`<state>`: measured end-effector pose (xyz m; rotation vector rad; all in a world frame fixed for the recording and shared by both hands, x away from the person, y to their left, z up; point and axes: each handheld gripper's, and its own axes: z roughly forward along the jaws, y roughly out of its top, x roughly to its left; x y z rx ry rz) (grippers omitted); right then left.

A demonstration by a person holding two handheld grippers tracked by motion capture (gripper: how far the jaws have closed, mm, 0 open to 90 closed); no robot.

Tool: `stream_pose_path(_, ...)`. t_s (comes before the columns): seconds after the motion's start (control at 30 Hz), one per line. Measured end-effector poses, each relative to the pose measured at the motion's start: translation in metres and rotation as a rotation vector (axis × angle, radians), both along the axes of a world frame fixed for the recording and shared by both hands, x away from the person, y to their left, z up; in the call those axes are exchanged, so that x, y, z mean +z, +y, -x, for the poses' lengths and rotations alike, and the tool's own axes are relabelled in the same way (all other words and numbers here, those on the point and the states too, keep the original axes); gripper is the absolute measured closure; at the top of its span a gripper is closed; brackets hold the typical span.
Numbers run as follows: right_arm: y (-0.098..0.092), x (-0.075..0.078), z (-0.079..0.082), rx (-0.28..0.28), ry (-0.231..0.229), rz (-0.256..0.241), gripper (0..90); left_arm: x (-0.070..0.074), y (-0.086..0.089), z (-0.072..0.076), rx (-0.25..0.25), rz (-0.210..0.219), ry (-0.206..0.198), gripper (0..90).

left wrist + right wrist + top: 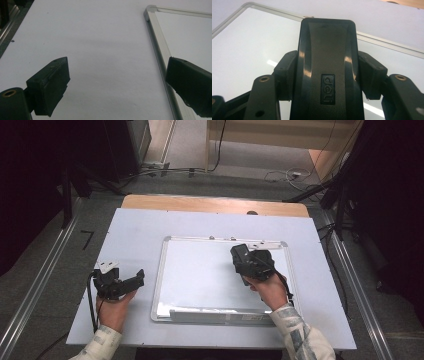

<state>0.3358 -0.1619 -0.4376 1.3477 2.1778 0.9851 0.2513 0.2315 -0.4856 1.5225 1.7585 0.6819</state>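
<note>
The right tool (325, 75) is clamped across the sides of a black eraser (327, 62), over the whiteboard (200, 270) toward two o'clock. It looks light, rigid and glossy, so a mid-body hold suits. The left tool (117, 82) gapes empty over the counter (135, 230) at nine o'clock.

Whiteboard (200, 270) lies mid-tabletop (135, 230), slightly twd right edge. Eraser (240, 256) sits over whiteboard's far right part, clamped betw right gripper (243, 262) jaws. Left gripper (125, 282) over tabletop's near left, just beside whiteboard's left edge, jaws apart.
</note>
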Motion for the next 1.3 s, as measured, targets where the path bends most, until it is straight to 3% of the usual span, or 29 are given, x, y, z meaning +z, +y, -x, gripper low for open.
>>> stream_pose_path(0.5,-0.052,-0.003,0.010,-0.109,0.007,-0.017,37.1,-0.001,-0.001,-0.001,0.001,-0.002,-0.001,5.8)
stream_pose_path(0.87,-0.075,-0.007,0.017,-0.176,0.007,-0.012,37.1,-0.001,-0.001,-0.001,0.001,-0.002,0.000,5.8)
stream_pose_path(1.3,-0.096,-0.015,0.032,-0.252,0.040,-0.005,36.8,0.000,-0.001,0.000,0.002,-0.002,-0.001,5.8)
